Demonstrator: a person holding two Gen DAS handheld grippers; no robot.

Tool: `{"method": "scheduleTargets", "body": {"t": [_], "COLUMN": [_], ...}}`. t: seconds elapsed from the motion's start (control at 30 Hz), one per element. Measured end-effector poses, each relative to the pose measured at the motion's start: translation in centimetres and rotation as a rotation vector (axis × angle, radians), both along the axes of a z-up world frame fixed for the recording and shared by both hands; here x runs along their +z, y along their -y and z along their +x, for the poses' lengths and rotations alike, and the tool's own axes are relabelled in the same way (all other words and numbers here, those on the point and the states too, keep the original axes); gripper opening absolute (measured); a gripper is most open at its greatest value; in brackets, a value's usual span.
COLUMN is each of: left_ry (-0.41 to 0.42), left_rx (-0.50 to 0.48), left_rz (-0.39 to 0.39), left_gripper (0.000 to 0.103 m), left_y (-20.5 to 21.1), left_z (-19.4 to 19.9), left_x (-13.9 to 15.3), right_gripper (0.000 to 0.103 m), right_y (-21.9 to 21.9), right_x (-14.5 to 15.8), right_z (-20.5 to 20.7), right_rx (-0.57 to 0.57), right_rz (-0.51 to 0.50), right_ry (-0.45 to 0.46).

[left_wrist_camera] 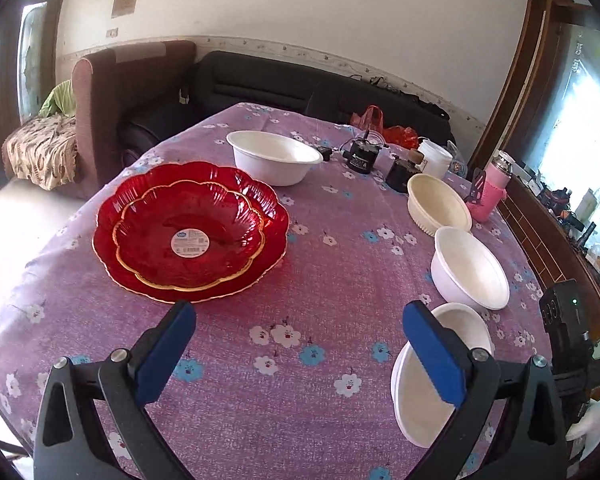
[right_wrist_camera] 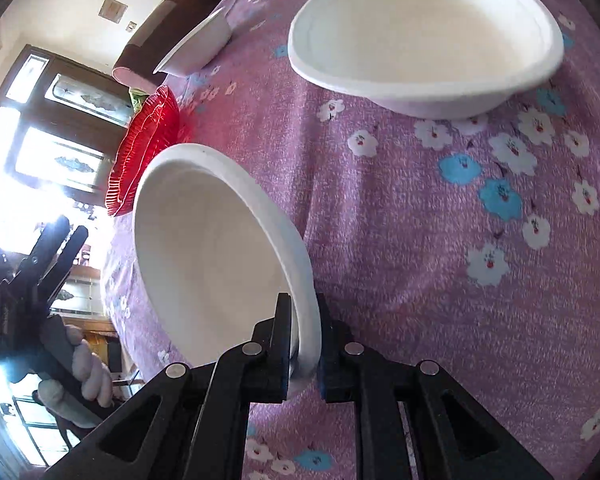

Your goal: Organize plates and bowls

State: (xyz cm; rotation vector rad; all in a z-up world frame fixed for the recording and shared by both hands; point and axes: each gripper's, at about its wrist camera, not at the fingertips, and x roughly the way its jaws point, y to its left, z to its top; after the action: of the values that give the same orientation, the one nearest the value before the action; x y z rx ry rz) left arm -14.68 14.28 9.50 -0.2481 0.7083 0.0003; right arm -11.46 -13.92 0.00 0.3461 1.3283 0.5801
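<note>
On my left sit the two red plates (left_wrist_camera: 190,232), the smaller nested in the larger, on the worktop (left_wrist_camera: 300,280) under its purple flowered cloth. My left fingers (left_wrist_camera: 300,356) are spread wide above that cloth, holding nothing. To the right, my right fingers (right_wrist_camera: 305,344) pinch the rim of a white bowl (right_wrist_camera: 212,256), tilted on edge above the cloth, near another white bowl (right_wrist_camera: 424,36).

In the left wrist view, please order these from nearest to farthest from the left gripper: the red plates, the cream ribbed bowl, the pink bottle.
Measured from the left gripper:
1. Red plates, just ahead, to the left.
2. Cream ribbed bowl, farther back on the right.
3. Pink bottle, behind that bowl, at the table's right edge.
</note>
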Motion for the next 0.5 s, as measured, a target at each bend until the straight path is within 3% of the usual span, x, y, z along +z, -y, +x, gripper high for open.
{"method": "scheduleTargets", "body": {"t": [0.27,0.5], "left_ry": [0.068,0.088], "left_rx": [-0.006,-0.006], "left_rz": [0.068,0.063], "left_gripper": [0.103,0.103], "left_y": [0.9,1.0], "left_z": [-1.2,-1.6], "left_x": [0.7,0.4], "right_gripper": [0.02,0.028], "right_y": [-0.6,1.6], "right_x": [0.6,1.8], "right_z": [-0.3,-1.7], "right_rx": [-0.006,-0.129], "right_rz": [-0.093,-0.034], "right_ry": [0.084,0.182]}}
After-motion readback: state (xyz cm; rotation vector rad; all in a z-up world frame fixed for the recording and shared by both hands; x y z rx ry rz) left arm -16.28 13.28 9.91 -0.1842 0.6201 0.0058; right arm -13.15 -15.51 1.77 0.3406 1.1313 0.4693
